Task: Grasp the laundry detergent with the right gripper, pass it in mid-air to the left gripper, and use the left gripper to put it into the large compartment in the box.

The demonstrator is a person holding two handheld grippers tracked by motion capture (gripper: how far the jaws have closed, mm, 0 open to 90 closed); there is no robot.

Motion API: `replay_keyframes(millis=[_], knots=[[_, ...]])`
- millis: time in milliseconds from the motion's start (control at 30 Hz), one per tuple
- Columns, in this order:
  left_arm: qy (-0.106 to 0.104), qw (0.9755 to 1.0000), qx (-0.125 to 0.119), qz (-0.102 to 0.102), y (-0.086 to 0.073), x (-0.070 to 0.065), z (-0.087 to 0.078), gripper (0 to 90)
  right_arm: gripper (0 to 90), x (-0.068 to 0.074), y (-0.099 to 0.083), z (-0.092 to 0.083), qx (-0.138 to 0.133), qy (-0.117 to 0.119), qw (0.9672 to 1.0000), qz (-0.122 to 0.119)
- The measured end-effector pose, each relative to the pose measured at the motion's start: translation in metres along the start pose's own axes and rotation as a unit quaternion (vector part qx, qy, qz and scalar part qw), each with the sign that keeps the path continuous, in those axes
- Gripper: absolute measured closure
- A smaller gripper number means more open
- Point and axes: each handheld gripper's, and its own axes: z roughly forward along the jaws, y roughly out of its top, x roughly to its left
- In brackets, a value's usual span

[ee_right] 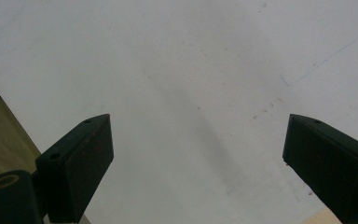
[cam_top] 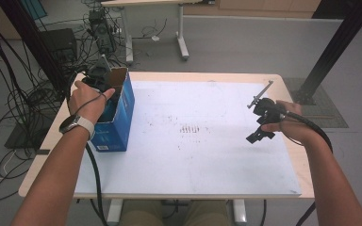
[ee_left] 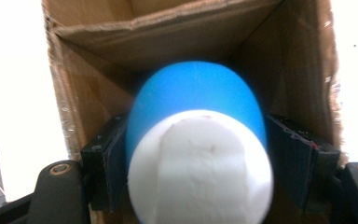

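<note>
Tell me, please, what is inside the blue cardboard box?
Inside the box a blue and white rounded object sits between the left tongs. Bare cardboard walls surround it. The object hides the box bottom, so anything beneath it cannot be seen.

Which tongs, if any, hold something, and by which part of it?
The left tongs flank a blue-and-white object at its sides inside the cardboard box; whether they press on it cannot be told. The right tongs hold nothing.

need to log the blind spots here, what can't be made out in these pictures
- High view: the left claw reaches into the blue carton; its walls hide the inside.
- Left gripper view: the blue-and-white object is blurred and cut off by the bottom edge; what it is and whether the pads press it can't be told.
- Right gripper view: the open right claw over bare table.
</note>
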Motion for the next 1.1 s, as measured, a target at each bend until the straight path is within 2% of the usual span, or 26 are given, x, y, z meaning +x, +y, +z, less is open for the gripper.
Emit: replay_keyframes(millis=[67,233,367,433,500,767,833,1067,1100], knots=[[0.006,1.0,-0.004,0.002,0.001,0.0,-0.004,24.1,8.4,0.0,0.001,-0.001,-0.001,0.0,1.0,0.002],[-0.004,0.9999,-0.01,-0.002,0.0,0.001,-0.008,21.0,8.4,0.0,0.001,-0.001,-0.002,0.0,1.0,-0.001],[-0.002,0.9999,-0.014,0.002,0.001,0.0,-0.011,18.7,8.4,0.001,0.001,-0.002,-0.002,-0.001,1.0,-0.001],[-0.001,0.9999,-0.015,0.006,0.002,0.0,-0.015,14.7,8.4,0.001,0.001,-0.002,-0.002,-0.001,1.0,-0.002],[-0.001,0.9997,-0.024,0.006,0.003,0.001,-0.021,13.4,8.4,0.001,0.001,-0.003,-0.001,-0.001,1.0,-0.002],[0.004,0.9992,-0.026,0.032,0.007,-0.002,-0.036,10.6,8.4,0.001,0.001,-0.007,-0.005,-0.005,1.0,-0.001],[-0.003,0.999,-0.017,0.042,0.009,-0.004,-0.039,9.9,8.4,0.002,0.001,-0.009,-0.005,-0.005,1.0,-0.002],[-0.019,0.9967,-0.035,0.072,0.011,-0.01,-0.062,8.1,8.4,0.002,0.001,-0.014,-0.005,-0.01,0.9999,-0.001],[-0.027,0.9957,-0.038,0.08,0.011,-0.011,-0.067,7.5,8.4,0.003,0.001,-0.015,-0.005,-0.01,0.9999,0.0]])
